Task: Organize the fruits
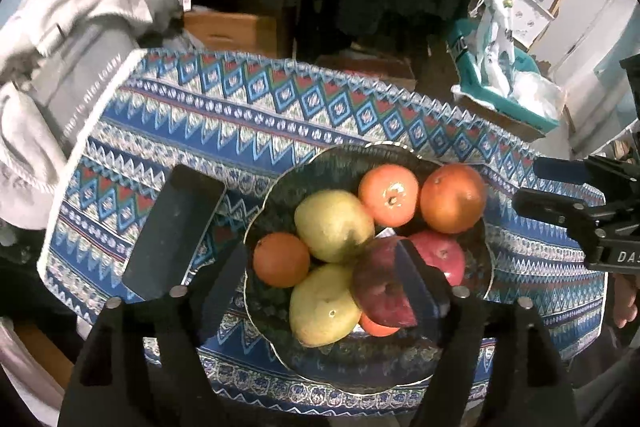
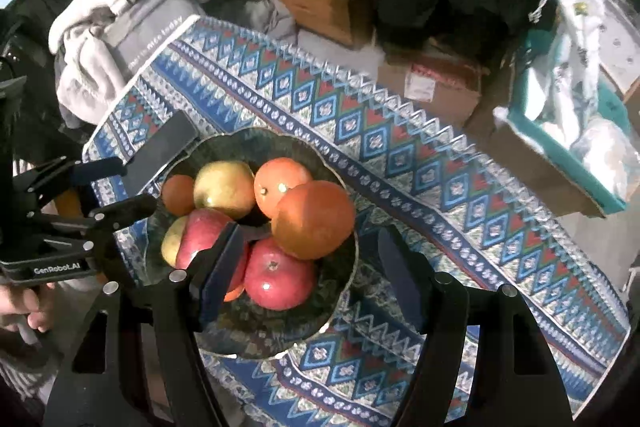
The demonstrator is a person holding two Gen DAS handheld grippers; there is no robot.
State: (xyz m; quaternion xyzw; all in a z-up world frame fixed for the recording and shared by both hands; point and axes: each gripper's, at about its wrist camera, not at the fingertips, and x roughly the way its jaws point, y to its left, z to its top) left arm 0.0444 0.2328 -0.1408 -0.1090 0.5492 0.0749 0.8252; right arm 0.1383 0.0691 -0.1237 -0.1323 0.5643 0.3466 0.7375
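One small orange (image 1: 376, 327) sits mostly buried under the dark red apple (image 1: 380, 291), only a sliver showing. A finger (image 2: 224, 267) covers part of that apple. The bowl (image 2: 256, 343) has its near rim behind the gripper bodies. The hand (image 2: 24, 307) is cut off at the edge.

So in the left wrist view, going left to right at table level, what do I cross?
Grey clothing pile → black phone → small orange → upper yellow-green pear → large orange → right tool.
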